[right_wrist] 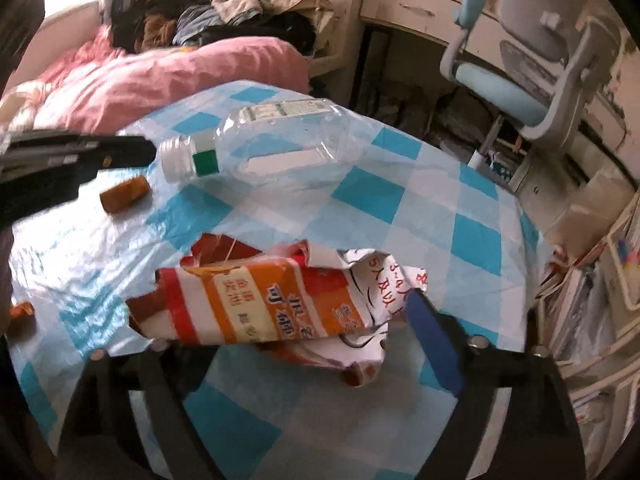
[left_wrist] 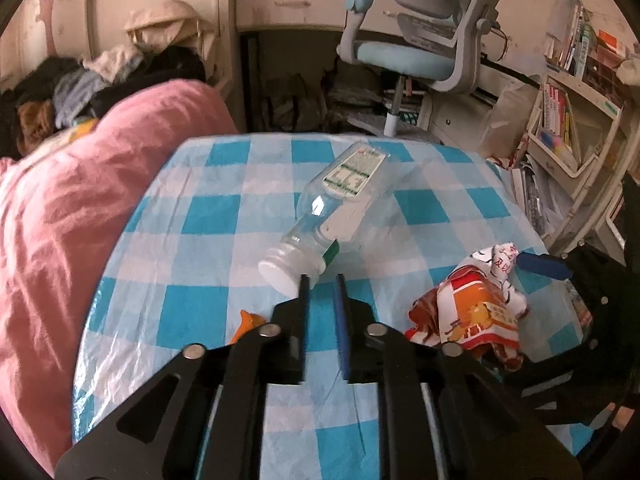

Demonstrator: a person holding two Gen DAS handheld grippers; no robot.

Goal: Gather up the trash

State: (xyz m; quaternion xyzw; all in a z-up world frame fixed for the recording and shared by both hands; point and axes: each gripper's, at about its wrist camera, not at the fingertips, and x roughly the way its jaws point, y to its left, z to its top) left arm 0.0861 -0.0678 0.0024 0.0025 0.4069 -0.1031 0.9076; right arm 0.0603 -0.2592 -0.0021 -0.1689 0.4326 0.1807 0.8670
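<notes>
Checked tablecloth [left_wrist: 224, 216]: left hand-held gripper [left_wrist: 322, 280] slightly parted behind bottle [left_wrist: 320, 208]; right hand-held gripper [right_wrist: 280, 320] spread around wrapper [right_wrist: 256, 300].

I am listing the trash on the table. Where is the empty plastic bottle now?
The plastic bottle lies on its side on the checked tablecloth, its white cap just beyond the left gripper; the crumpled wrapper lies to its right.

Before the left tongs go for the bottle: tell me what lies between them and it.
Nothing visible. The bottle lies on its side on the tablecloth, cap toward the left tongs, right at their tips. The wrapper lies off to the side.
</notes>
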